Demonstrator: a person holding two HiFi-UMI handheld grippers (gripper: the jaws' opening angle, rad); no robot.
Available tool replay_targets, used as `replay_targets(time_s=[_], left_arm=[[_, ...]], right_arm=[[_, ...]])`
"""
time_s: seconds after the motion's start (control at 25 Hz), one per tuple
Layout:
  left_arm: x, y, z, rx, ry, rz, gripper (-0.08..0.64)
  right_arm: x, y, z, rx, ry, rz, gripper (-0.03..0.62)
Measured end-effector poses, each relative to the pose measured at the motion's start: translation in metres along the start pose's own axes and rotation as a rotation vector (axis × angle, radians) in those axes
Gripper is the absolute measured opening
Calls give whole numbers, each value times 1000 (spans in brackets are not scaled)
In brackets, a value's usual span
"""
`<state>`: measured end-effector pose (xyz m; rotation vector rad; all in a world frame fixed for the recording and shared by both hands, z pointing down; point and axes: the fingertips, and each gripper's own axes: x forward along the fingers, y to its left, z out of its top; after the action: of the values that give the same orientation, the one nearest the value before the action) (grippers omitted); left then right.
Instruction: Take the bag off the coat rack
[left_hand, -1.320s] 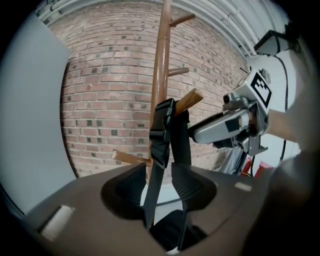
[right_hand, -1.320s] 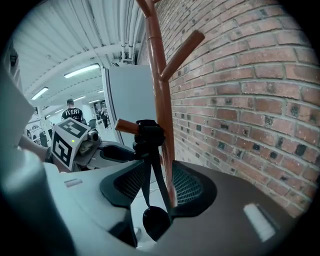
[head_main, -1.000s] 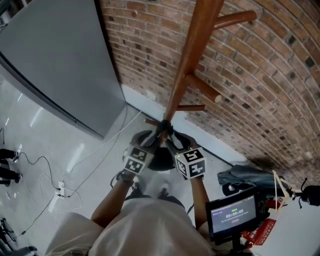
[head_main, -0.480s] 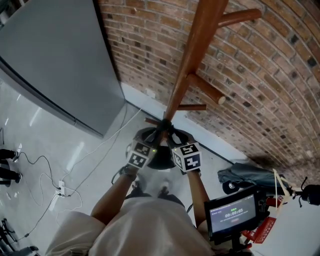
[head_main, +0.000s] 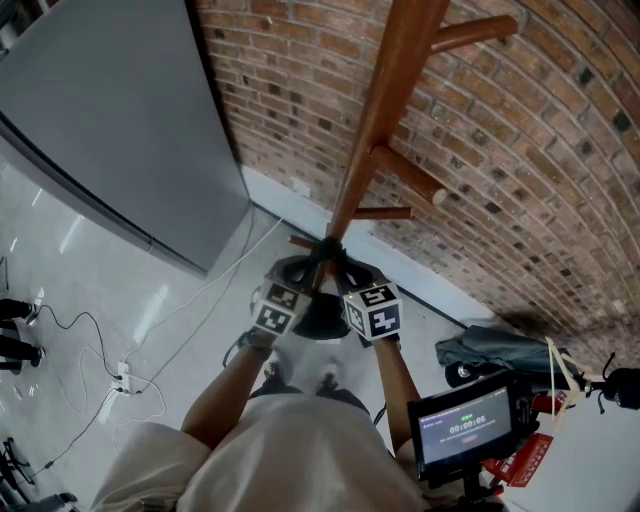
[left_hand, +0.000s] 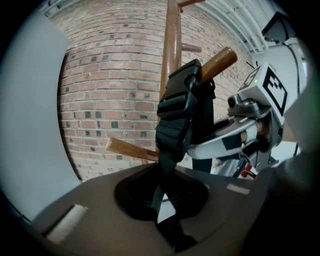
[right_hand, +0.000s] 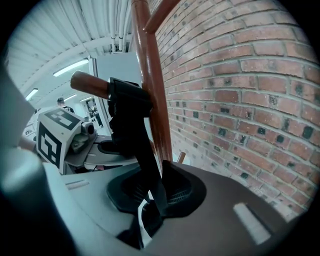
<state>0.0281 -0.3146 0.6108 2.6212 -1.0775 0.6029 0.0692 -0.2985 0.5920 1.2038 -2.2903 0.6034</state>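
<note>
The bag's black strap (left_hand: 175, 125) hangs looped over a wooden peg (left_hand: 220, 59) of the coat rack (head_main: 385, 110). In the head view both grippers meet at the strap (head_main: 328, 255), low on the pole. My left gripper (left_hand: 167, 210) is closing, and the strap runs down between its jaws and is pinched there. My right gripper (right_hand: 150, 210) is also closing, with the strap (right_hand: 132, 130) caught between its jaws below the peg (right_hand: 87, 82). A dark mass (head_main: 320, 310) under the grippers is mostly hidden; I cannot tell whether it is the bag's body.
The brick wall (head_main: 520, 180) stands right behind the rack. A grey panel (head_main: 110, 120) stands at the left. More pegs (head_main: 410, 178) stick out higher up the pole. Cables (head_main: 110, 370) lie on the floor at the left, a grey bundle (head_main: 490, 350) and a small screen (head_main: 465, 430) at the right.
Both grippers have edged inward toward the strap and their jaws have closed from wide open onto it. The rack and strap have not moved.
</note>
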Motion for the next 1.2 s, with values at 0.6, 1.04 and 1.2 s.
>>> replay_targets(time_s=[0.6, 1.04, 1.2], left_arm=[[-17, 4, 2, 2, -1, 34, 5], [-35, 3, 10, -16, -31, 32, 5], [-46, 2, 16, -14, -50, 35, 5]], right_arm=[[-15, 0, 8, 9, -12, -19, 6], [-37, 2, 19, 21, -51, -33, 6], [-46, 4, 24, 19, -63, -37, 6]])
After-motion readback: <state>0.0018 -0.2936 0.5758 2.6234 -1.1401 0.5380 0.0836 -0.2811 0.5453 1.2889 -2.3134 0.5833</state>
